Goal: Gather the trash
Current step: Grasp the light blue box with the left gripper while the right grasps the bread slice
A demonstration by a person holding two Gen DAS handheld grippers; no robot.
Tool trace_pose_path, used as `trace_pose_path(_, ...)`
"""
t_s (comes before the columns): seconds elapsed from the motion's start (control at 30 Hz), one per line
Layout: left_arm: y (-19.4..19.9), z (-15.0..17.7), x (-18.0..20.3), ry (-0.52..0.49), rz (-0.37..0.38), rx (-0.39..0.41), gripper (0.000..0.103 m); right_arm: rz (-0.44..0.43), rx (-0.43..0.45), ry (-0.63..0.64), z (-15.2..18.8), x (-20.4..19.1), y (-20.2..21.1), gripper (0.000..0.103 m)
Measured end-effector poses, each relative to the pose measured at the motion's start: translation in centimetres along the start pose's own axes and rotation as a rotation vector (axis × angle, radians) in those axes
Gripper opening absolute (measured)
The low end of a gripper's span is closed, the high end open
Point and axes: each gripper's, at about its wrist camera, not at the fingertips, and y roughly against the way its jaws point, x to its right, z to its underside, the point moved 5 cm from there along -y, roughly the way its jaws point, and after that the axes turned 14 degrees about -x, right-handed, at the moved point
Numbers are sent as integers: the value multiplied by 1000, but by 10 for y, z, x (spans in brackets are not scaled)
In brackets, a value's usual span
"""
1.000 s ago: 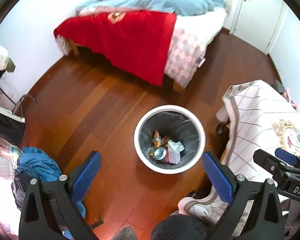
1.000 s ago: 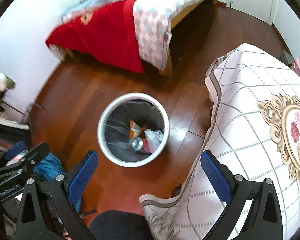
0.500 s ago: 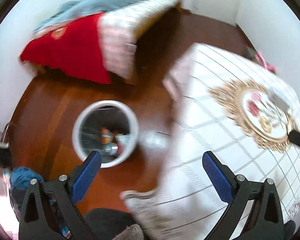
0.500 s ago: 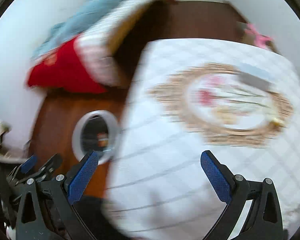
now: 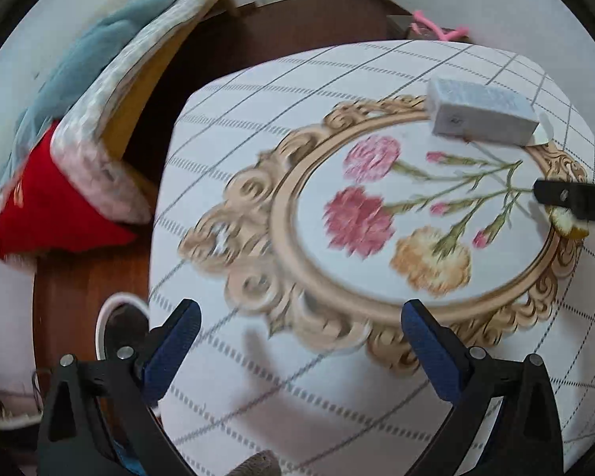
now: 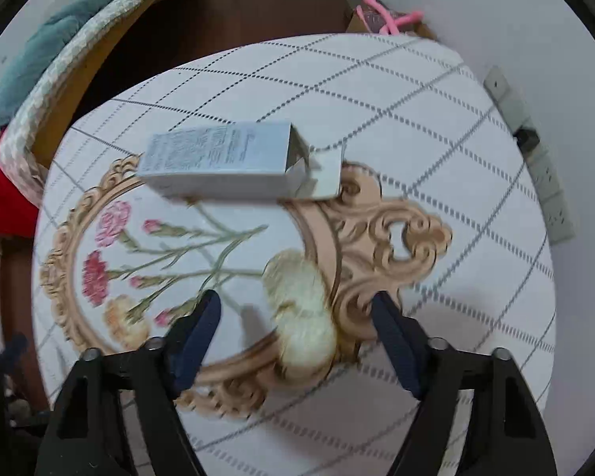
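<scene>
Setting: bedroom with a wood floor point(image 5: 79, 289); I view a table point(image 5: 234, 396) covered by a grid cloth printed with a gold frame and flowers.
Left gripper point(image 5: 301, 353): my jaws stand wide apart with nothing between them, held above the near part of the cloth.
Right gripper point(image 6: 293, 341): my jaws are spread wide, one on each side of the peel point(image 6: 301, 321), not closed on it; I cannot tell whether either pad touches it.
Peel: pale yellow, curled, lying on the gold frame print near the table's right side; blurred in my right view. In my left view only a bit of it point(image 5: 569, 224) shows beneath the dark tip of the right gripper point(image 5: 571, 200).
Box point(image 6: 222, 158): small grey-white carton with fine print, lying on its side beyond the peel, its end flap open toward the right; in my left view it point(image 5: 482, 113) rests on the frame's far edge.
Bin point(image 5: 115, 325): white rim with dark liner, on the floor just beside the table's left edge, mostly hidden by the left gripper.
Bed point(image 5: 95, 119): beyond the table at left, with red and blue covers.
Power strip point(image 6: 535, 154): along the wall at right.
</scene>
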Motion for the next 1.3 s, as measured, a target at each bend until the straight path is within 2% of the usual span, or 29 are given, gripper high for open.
trace_pose_path(0.1, 2, -23, 14, -81, -27, 25, 103, 8, -6, 38, 0, -5, -7, 35)
trace_pose_path(0.13, 5, -30, 19, -113, -37, 38, 103, 1, 5, 51, 0, -2, -6, 35)
trace_pose_path(0.27, 26, -64, 53, -305, -56, 120, 103, -57, 7, -14, 3, 27, 1, 34)
trace_pose_path(0.33, 36, -83, 77, -431, -17, 134, 103, -67, -9, -68, 1, 53, 1, 34)
trace_pose_path(0.47, 42, -105, 116, -643, -15, 159, 103, -69, -42, -160, -6, 94, -2, 34)
trace_pose_path(0.57, 39, -119, 137, -708, 9, 136, 103, -83, -53, -195, -14, 114, 0, 34)
trace_pose_path(0.7, 25, -129, 160, -803, 58, 51, 102, -121, -55, -230, -21, 123, 3, 35)
trace_pose_path(0.77, 16, -131, 164, -836, 61, 16, 96, -131, -70, -238, -29, 126, 1, 41)
trace_pose_path(0.8, 12, -131, 165, -846, 48, 2, 77, -133, -76, -240, -29, 127, 1, 50)
trace_pose_path(0.83, 7, -129, 166, -850, 24, -17, 61, -131, -78, -239, -29, 127, 0, 54)
trace_pose_path(0.9, 7, -126, 169, -849, 12, -13, 56, -125, -73, -225, -31, 125, 0, 55)
trace_pose_path(1.0, 12, -120, 164, -799, 52, -39, 42, -93, -59, -201, -30, 123, -1, 55)
trace_pose_path(1.07, 18, -109, 157, -741, 84, -29, 37, -56, -44, -185, -27, 119, -1, 54)
trace_pose_path(1.17, 22, -98, 141, -592, 103, -22, 35, 22, -12, -165, -22, 114, 1, 42)
trace_pose_path(1.2, 21, -94, 133, -520, 95, -31, 35, 31, 6, -150, -20, 111, 2, 34)
trace_pose_path(1.3, 23, -73, 110, -312, 146, -58, 34, 41, 20, -137, -16, 107, 3, 33)
